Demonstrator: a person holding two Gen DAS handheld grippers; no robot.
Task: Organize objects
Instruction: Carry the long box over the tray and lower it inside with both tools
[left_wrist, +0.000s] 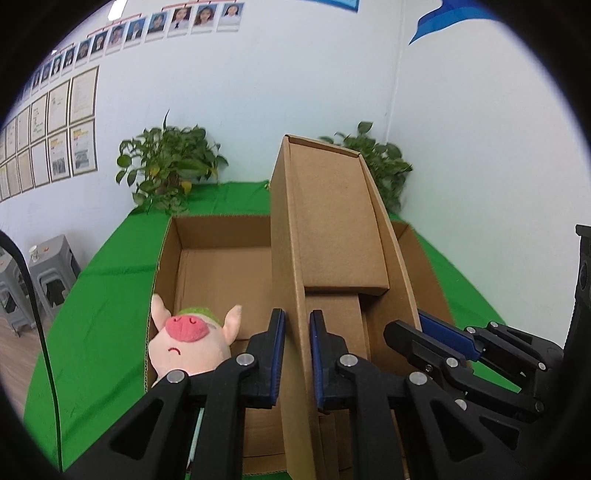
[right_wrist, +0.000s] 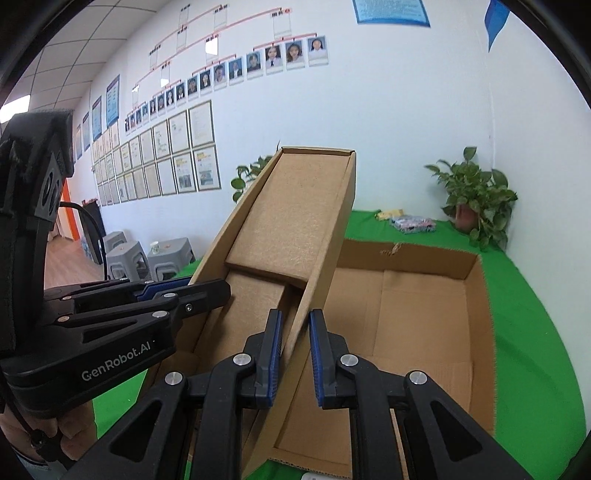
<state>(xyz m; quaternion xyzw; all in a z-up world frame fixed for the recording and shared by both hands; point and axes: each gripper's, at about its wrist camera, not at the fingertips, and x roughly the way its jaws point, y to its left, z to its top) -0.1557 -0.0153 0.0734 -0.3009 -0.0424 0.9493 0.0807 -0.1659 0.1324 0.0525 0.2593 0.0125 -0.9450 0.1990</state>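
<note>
A long shallow cardboard lid (left_wrist: 332, 221) is held tilted up over a large open cardboard box (left_wrist: 221, 266) on the green table. My left gripper (left_wrist: 297, 354) is shut on the lid's left wall. My right gripper (right_wrist: 295, 354) is shut on the lid's right wall (right_wrist: 325, 258); it also shows in the left wrist view (left_wrist: 428, 332). The left gripper shows in the right wrist view (right_wrist: 184, 291). A pink plush pig (left_wrist: 188, 343) with a green cap lies in the box's near left corner. The box floor (right_wrist: 406, 314) on the right is bare.
Two potted plants (left_wrist: 170, 166) (right_wrist: 476, 199) stand at the table's back by the white wall. Small packets (right_wrist: 410, 223) lie on the green cloth (right_wrist: 535, 332) behind the box. Grey stools (left_wrist: 44, 280) stand on the floor to the left.
</note>
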